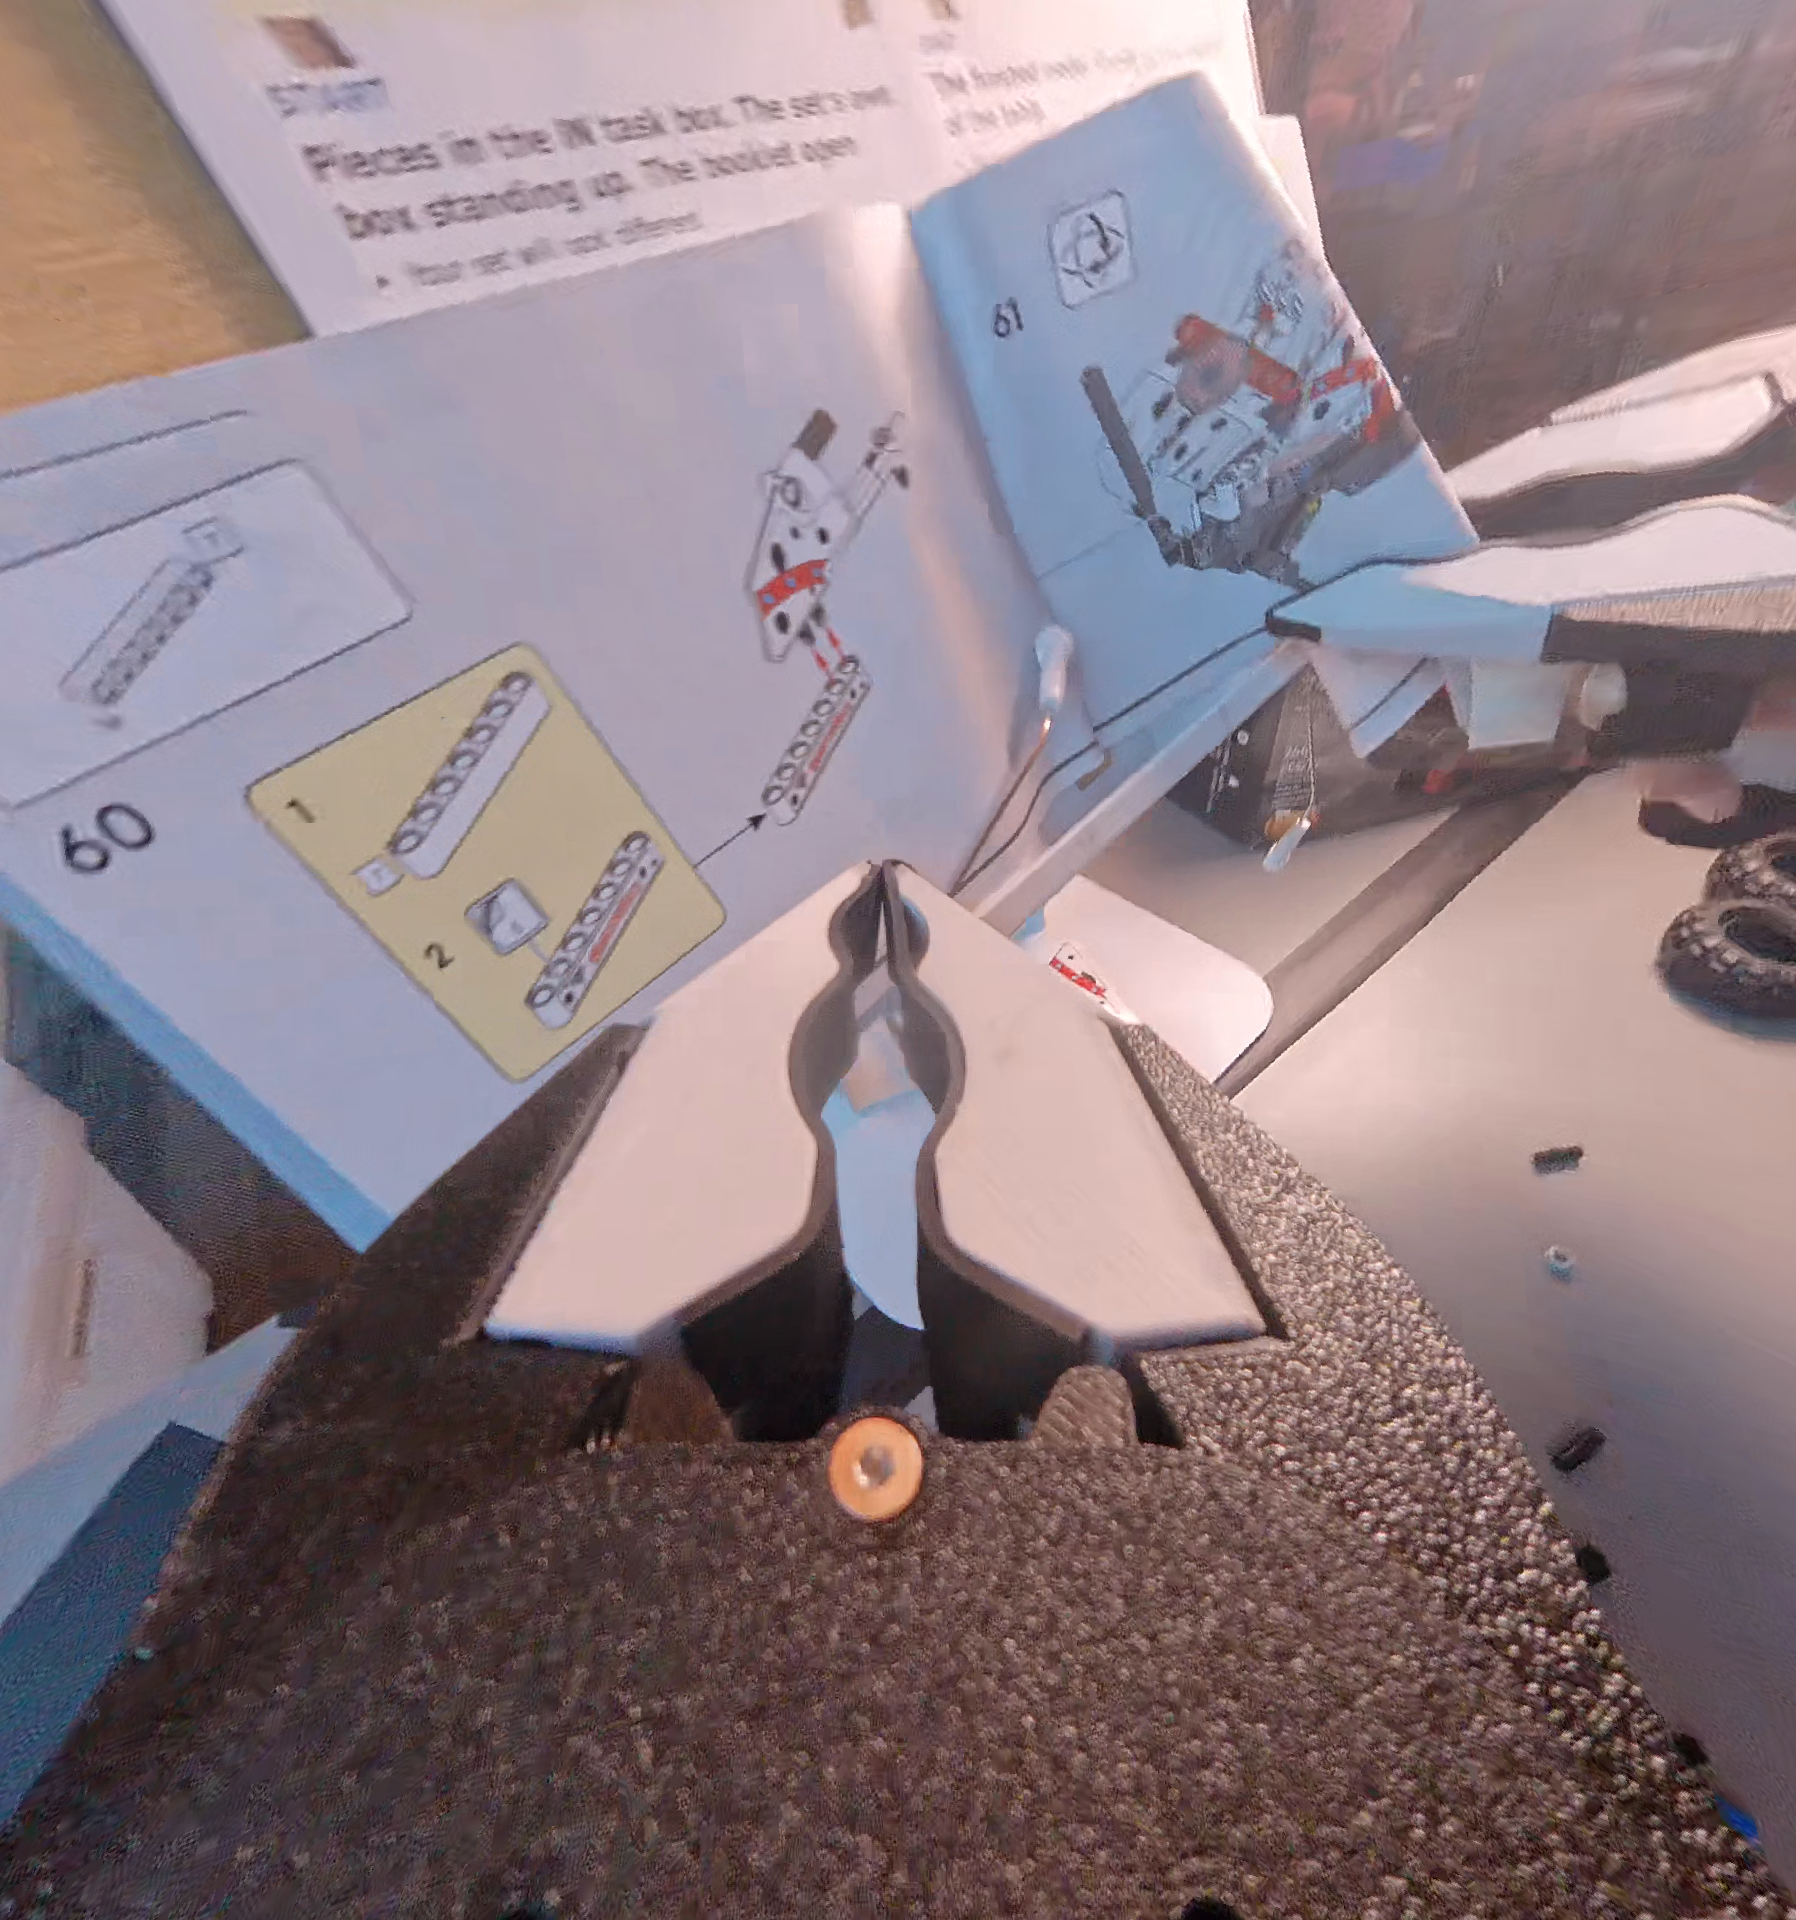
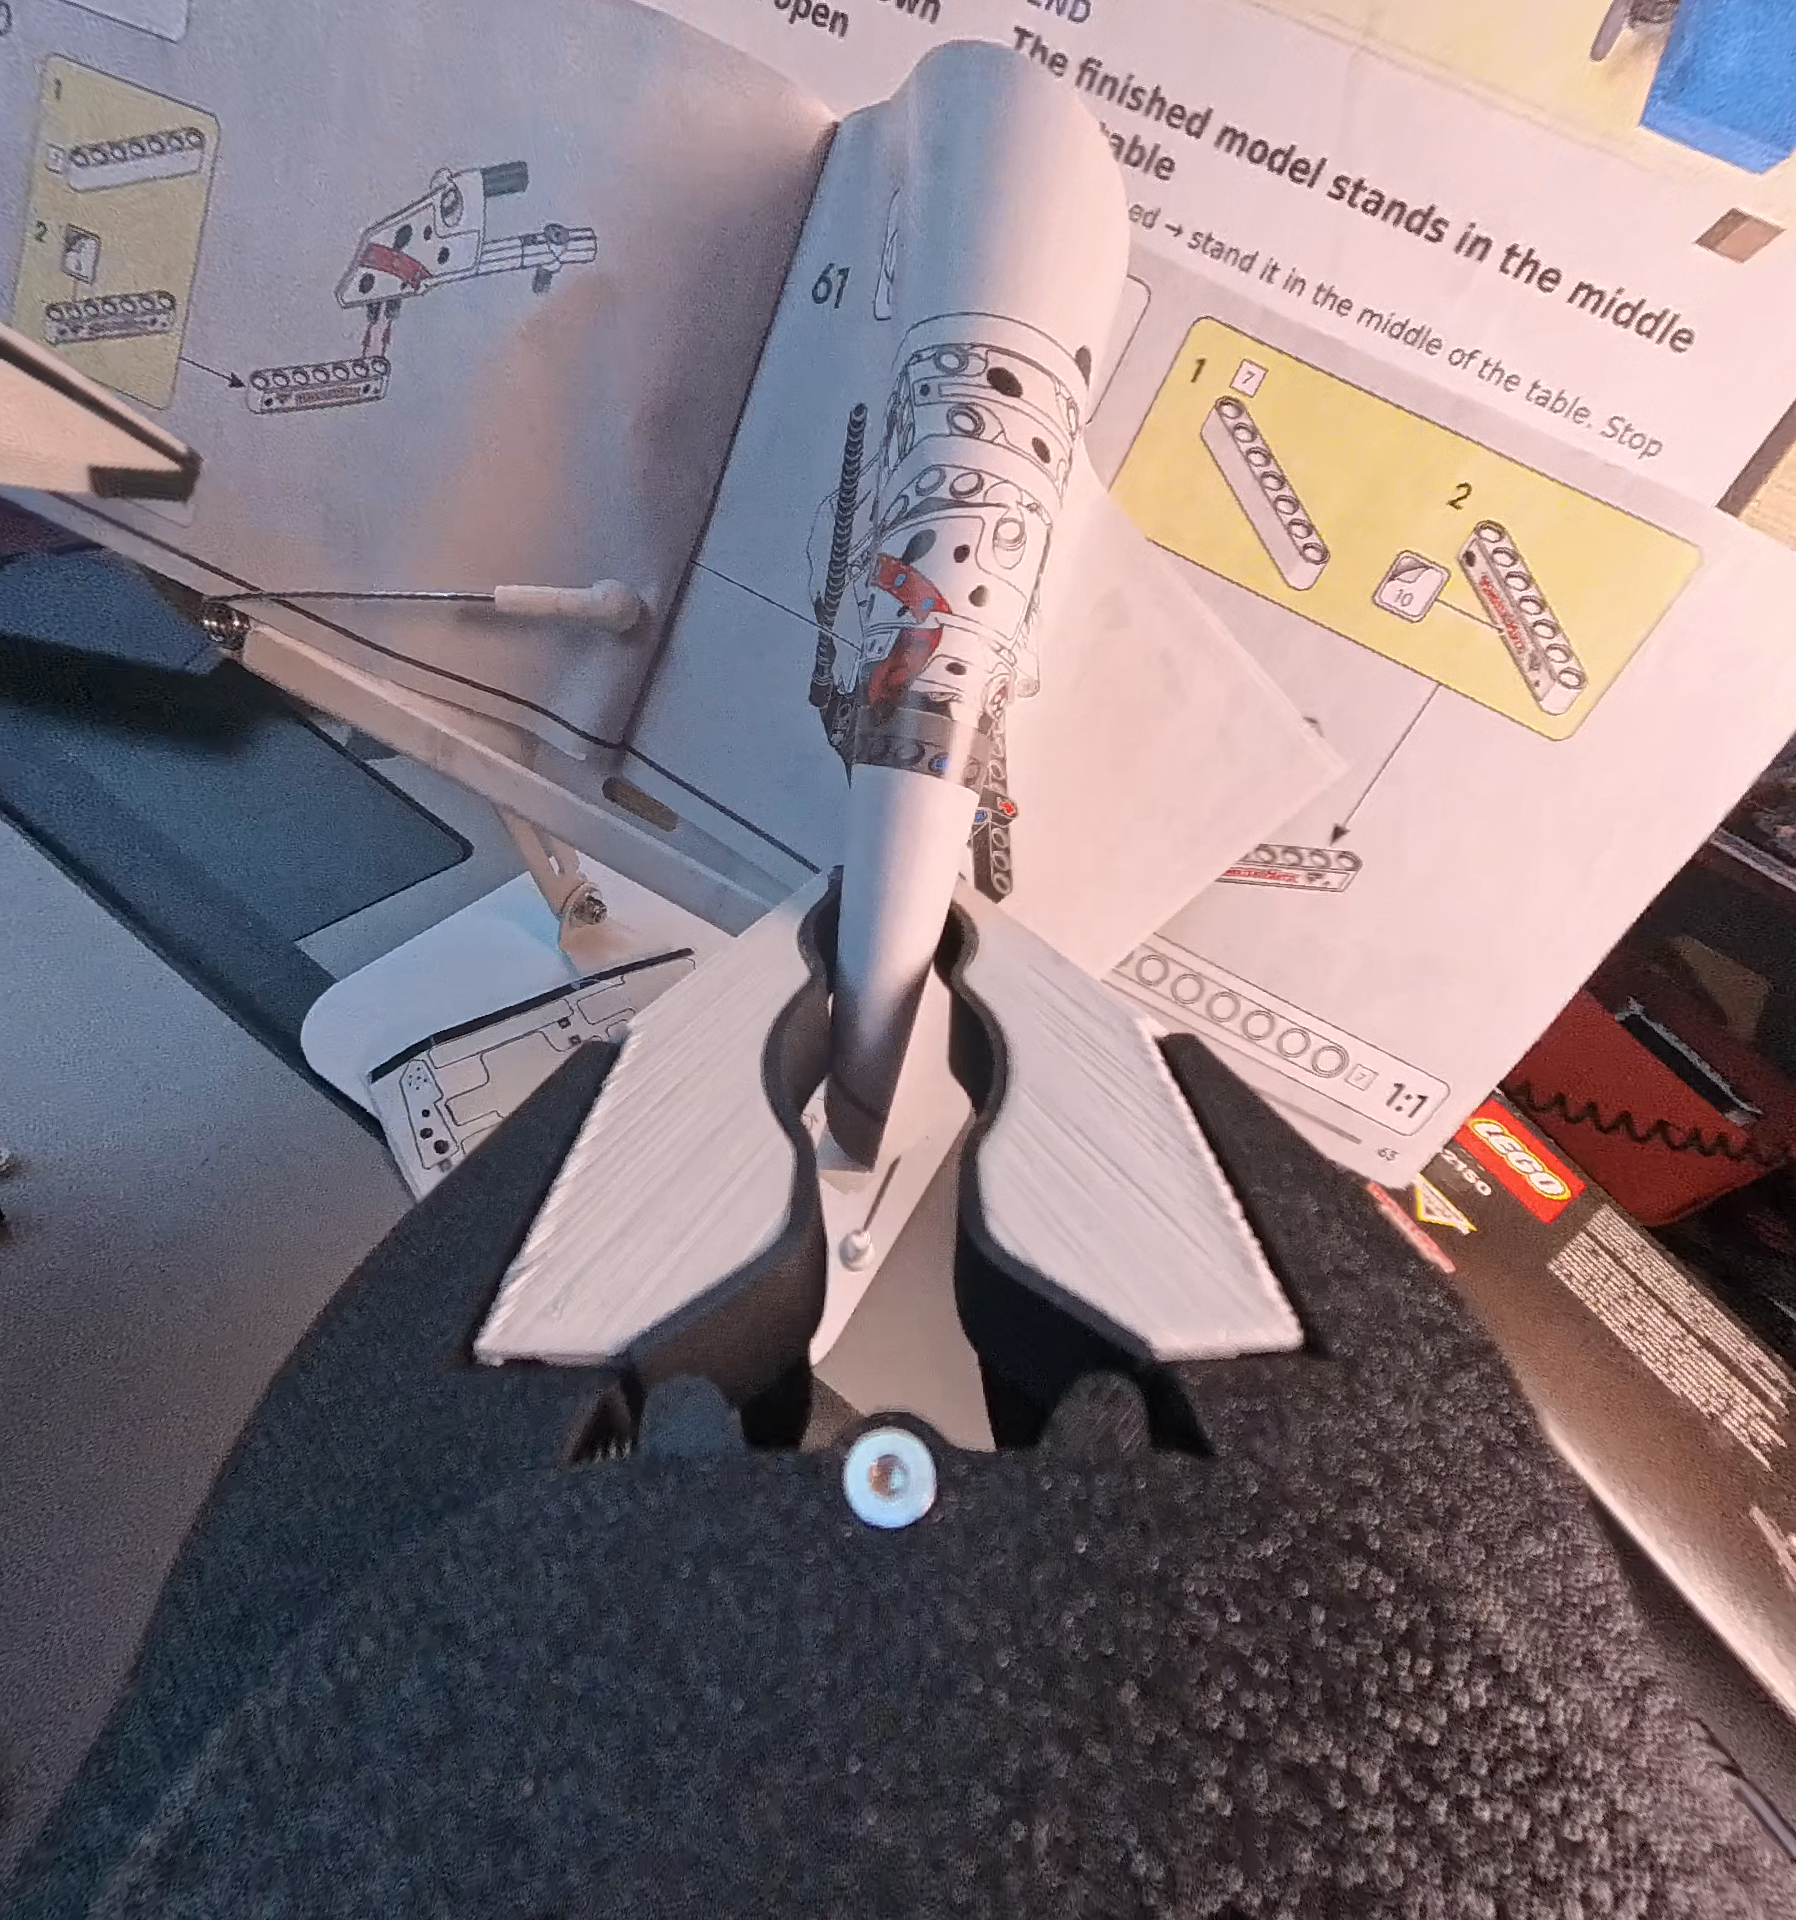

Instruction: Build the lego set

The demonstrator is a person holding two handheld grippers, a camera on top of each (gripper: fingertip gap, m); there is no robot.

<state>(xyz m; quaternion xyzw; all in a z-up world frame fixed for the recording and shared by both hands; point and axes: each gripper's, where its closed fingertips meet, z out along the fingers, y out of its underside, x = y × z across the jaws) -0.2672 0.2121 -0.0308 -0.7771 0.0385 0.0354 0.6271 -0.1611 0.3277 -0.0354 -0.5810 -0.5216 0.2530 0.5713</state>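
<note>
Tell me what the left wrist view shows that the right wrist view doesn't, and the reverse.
Only the left wrist view: two black tyres on the grey table, scattered small black pieces, and the left gripper, shut with nothing in it.

Only the right wrist view: the set's box at right, and the right gripper shut on a curled booklet page.

Both: the open instruction booklet on its stand, with a printed sheet behind.

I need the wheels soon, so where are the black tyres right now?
In the left wrist view, two black tyres lie together on the grey table at the far right, below the right gripper and right of the instruction booklet.
</note>
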